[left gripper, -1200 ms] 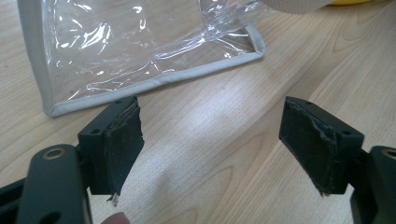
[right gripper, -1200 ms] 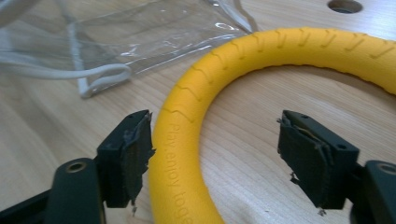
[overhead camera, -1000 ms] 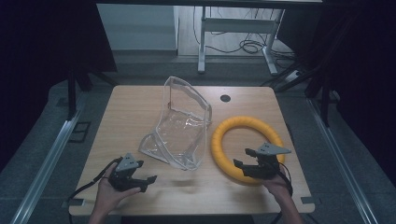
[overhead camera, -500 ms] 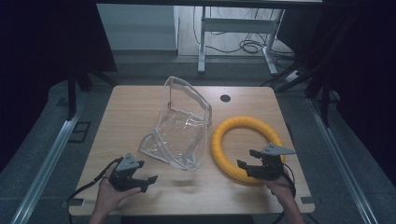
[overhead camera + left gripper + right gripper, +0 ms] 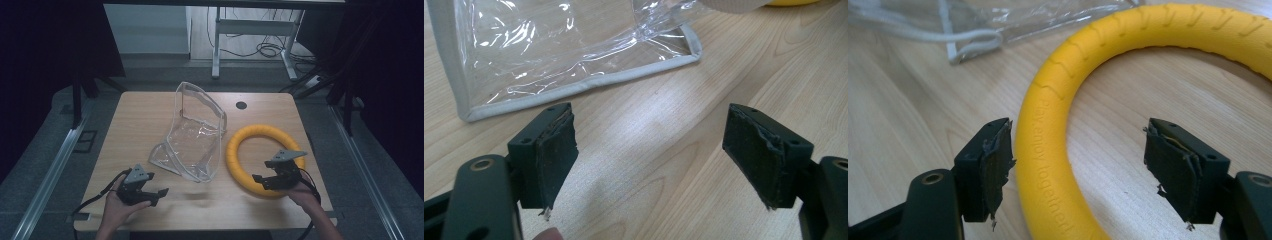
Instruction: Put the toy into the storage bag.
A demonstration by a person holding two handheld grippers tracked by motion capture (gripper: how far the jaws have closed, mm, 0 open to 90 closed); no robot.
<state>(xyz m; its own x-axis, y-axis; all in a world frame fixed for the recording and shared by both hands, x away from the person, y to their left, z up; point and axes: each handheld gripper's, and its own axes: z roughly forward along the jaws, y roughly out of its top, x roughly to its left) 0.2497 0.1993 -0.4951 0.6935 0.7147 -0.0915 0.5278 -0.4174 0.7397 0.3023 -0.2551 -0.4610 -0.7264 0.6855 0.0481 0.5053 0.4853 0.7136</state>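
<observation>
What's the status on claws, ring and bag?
Both claws open: left claw over bare wood, holding nothing; right claw straddling yellow ring, pads off it. Clear bag beside the ring. Nothing in the way.

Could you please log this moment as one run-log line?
left gripper: open, near clear plastic bag | right gripper: fingers just opened, astride yellow foam ring, not gripping | table: wooden
</observation>
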